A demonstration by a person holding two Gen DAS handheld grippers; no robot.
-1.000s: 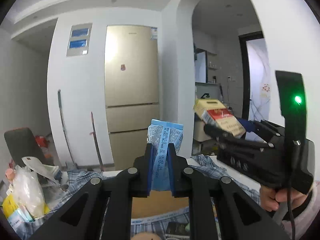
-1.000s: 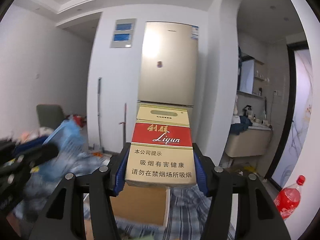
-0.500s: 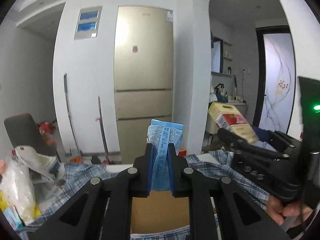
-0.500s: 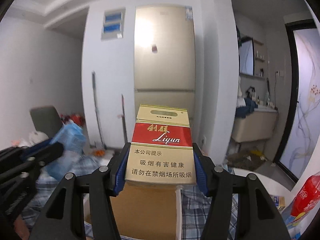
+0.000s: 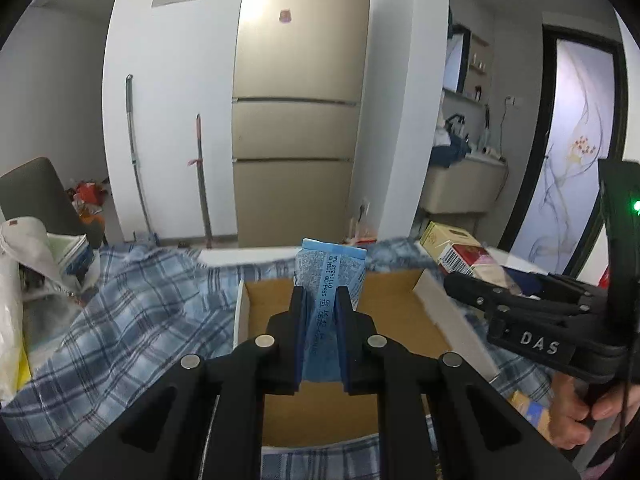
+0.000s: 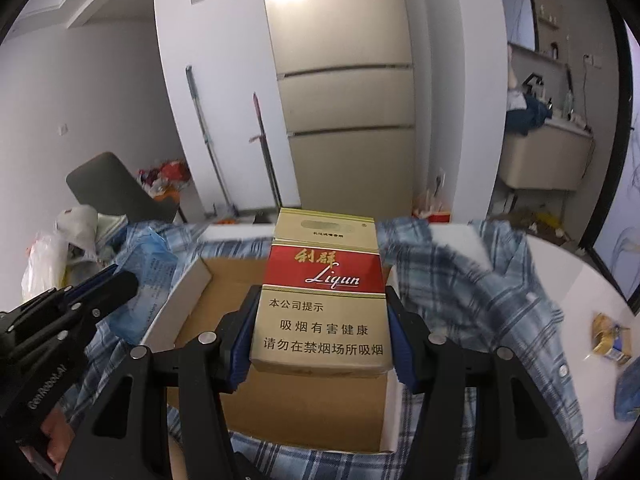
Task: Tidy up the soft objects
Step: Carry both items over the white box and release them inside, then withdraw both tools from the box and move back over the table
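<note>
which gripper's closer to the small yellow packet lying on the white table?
Right. The right gripper, holding the cigarette pack over the cardboard box, has the yellow packet to its right. The left gripper is further left.

Matt brown cardboard box; soft woven plaid cloth; crinkly blue plastic packet; glossy cigarette carton; matt black plastic gripper with metal rivets.

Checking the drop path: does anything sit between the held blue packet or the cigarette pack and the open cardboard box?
Nothing visible does. The blue packet and cigarette pack hang above the box, whose visible floor looks bare; the plaid shirt lies around it.
</note>
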